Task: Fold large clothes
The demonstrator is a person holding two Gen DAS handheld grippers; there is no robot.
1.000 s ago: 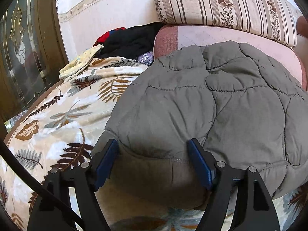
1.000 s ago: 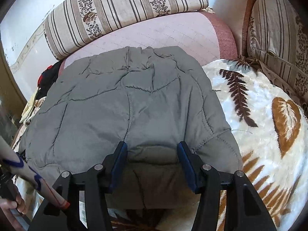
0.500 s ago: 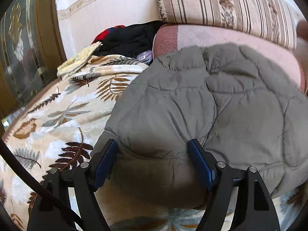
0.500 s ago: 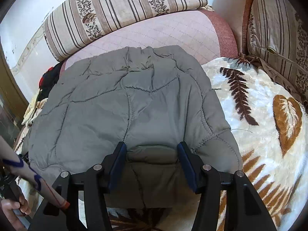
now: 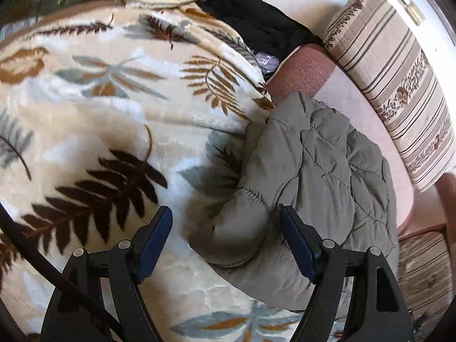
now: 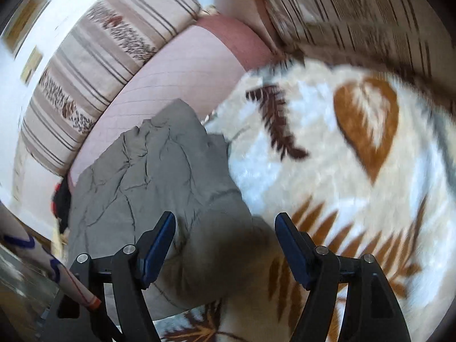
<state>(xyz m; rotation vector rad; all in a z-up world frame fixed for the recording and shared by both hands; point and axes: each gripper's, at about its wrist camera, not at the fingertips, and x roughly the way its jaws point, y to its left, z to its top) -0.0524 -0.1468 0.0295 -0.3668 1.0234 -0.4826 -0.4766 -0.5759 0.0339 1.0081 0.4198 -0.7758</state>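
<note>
Bed: leaf-print blanket (image 5: 85, 131) under grey quilted jacket (image 5: 322, 171).
Jaws: both spread, apparently pinching nothing.
Risk: unheld fold springs open.

**Colours on my feeds**

I'm seeing a grey quilted jacket (image 5: 327, 171) lying on a cream blanket (image 5: 99, 108) patterned with brown, tan and grey-blue leaves. I'm also picking out a beige striped floral cushion (image 5: 399, 79), pink upholstery (image 6: 176, 85), and black-and-red clothes (image 5: 256, 22).

Grey jacket (image 6: 159, 182) corner btwn wide-spread right claw (image 6: 225, 245) jaws, blanket (image 6: 342, 171) beneath
</note>
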